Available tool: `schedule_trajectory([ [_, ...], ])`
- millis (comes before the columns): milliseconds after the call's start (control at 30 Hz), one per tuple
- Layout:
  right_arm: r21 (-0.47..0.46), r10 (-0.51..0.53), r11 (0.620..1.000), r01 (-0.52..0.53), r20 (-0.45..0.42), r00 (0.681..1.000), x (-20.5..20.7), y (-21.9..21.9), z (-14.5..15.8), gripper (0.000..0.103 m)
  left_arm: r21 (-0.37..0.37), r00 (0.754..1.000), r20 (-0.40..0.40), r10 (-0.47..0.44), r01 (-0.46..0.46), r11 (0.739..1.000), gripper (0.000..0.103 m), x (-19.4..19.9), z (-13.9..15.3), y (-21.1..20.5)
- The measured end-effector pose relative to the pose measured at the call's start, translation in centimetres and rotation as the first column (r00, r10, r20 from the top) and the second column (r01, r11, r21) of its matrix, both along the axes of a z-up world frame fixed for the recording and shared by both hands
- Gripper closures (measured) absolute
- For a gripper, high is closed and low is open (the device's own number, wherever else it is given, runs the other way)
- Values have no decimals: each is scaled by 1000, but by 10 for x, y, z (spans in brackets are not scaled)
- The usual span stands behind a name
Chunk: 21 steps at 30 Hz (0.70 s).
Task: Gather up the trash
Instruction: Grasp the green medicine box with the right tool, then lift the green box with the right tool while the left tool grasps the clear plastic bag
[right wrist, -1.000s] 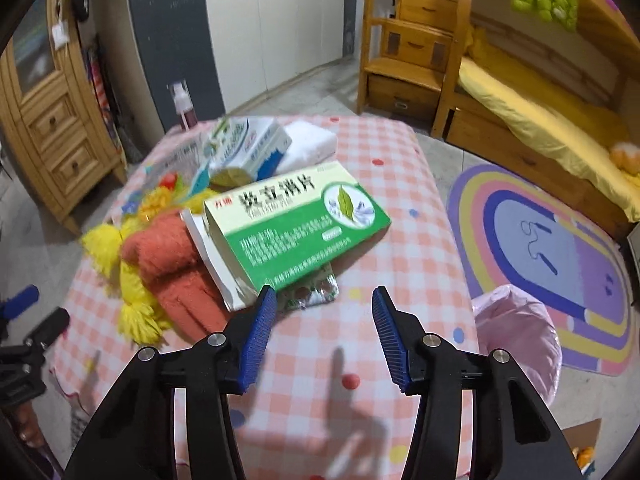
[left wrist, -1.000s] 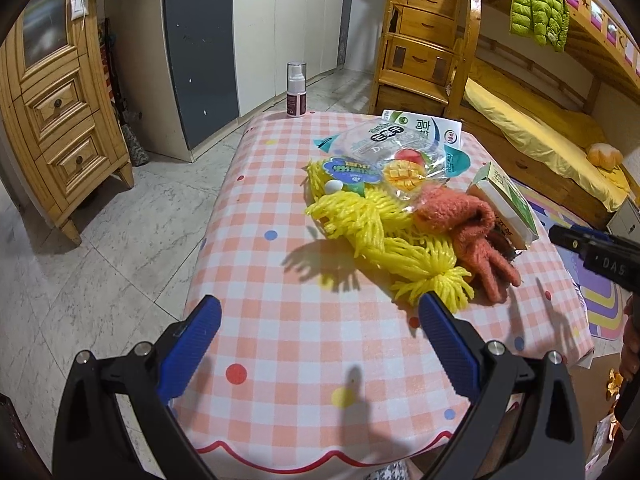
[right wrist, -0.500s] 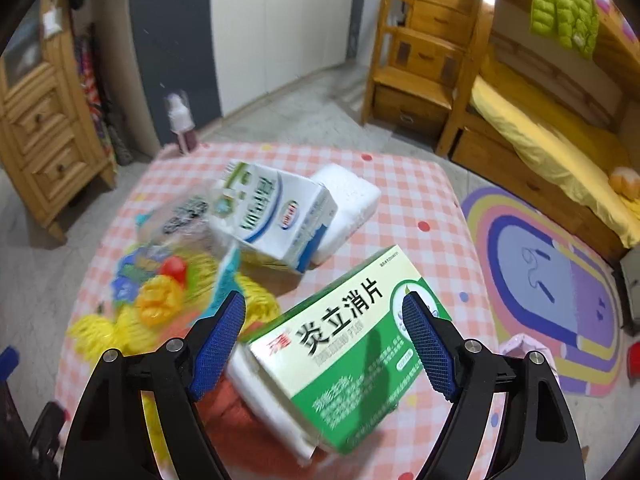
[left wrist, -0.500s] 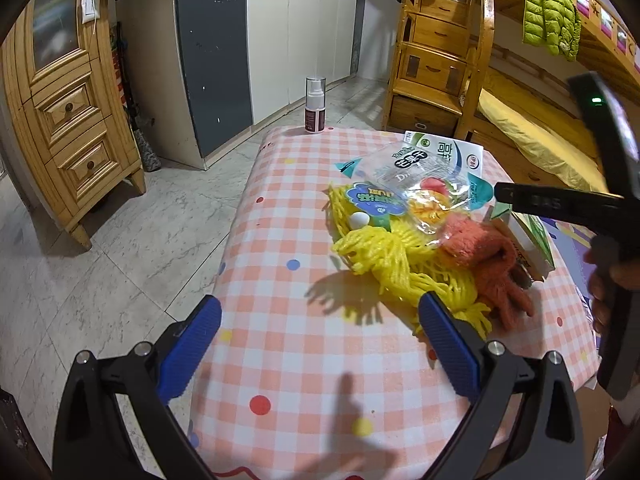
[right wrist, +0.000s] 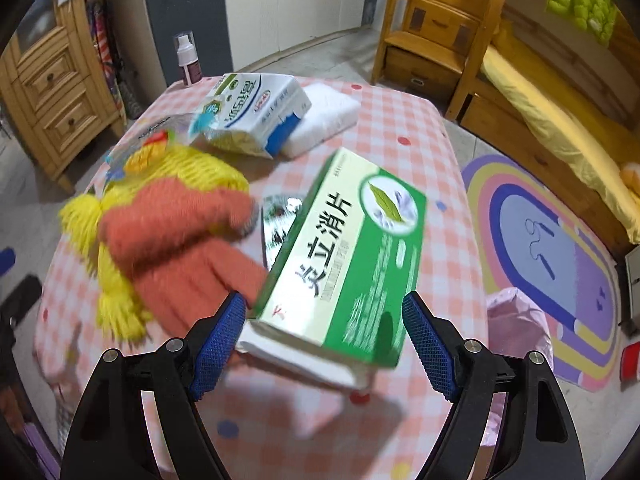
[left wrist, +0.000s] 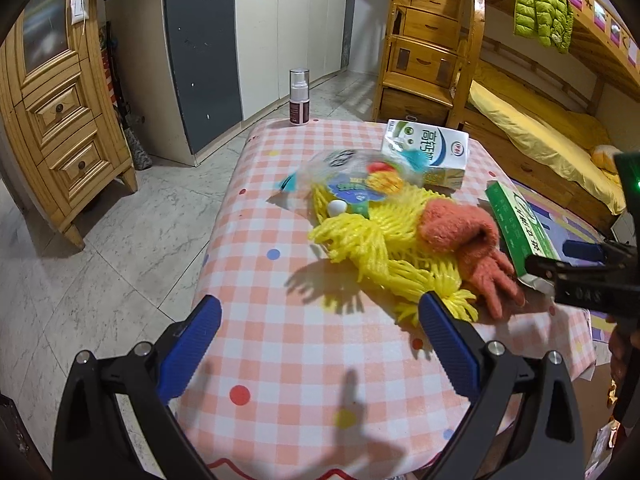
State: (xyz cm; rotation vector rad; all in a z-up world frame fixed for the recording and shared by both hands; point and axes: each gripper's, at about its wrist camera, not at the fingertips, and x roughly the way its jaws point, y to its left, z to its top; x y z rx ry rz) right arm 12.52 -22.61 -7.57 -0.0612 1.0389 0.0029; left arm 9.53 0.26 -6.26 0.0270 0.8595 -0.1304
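Item, green medicine box, near the worktop's right edge: my right tool, jaws just widened and straddling its near end ungripped, may nudge it over that edge; left tool open, empty.

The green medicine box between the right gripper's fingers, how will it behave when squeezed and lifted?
The green medicine box is thin card with an open end flap, so it probably dents easily. It likely weighs little. A white leaflet pokes from that end and might slip out if tilted.
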Motion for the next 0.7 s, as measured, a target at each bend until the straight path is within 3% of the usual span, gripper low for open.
schedule_trajectory([
  [67, 10, -8, 1000, 8, 22, 1000, -8, -5, 2, 22, 4, 1000, -6, -2, 2, 1000, 7, -3, -1, -2],
  [133, 40, -20, 999, 17, 58, 998, -15, -11, 5, 16, 7, 1000, -4, -2, 2, 1000, 7, -5, -2, -2],
  [333, 160, -116, 983, 94, 132, 984, -18, -35, 2, 14, 15, 1000, -3, 1, -1, 1000, 7, -6, -2, -2],
  [567, 263, -121, 961, 92, 99, 988, -1, -45, -21, 13, 19, 1000, -8, 9, -9, 1000, 7, -2, -4, -3],
  [700, 248, -95, 966, 75, 71, 993, 4, -35, -33, 13, 28, 1000, -14, 3, -2, 1000, 7, -2, -6, -3],
])
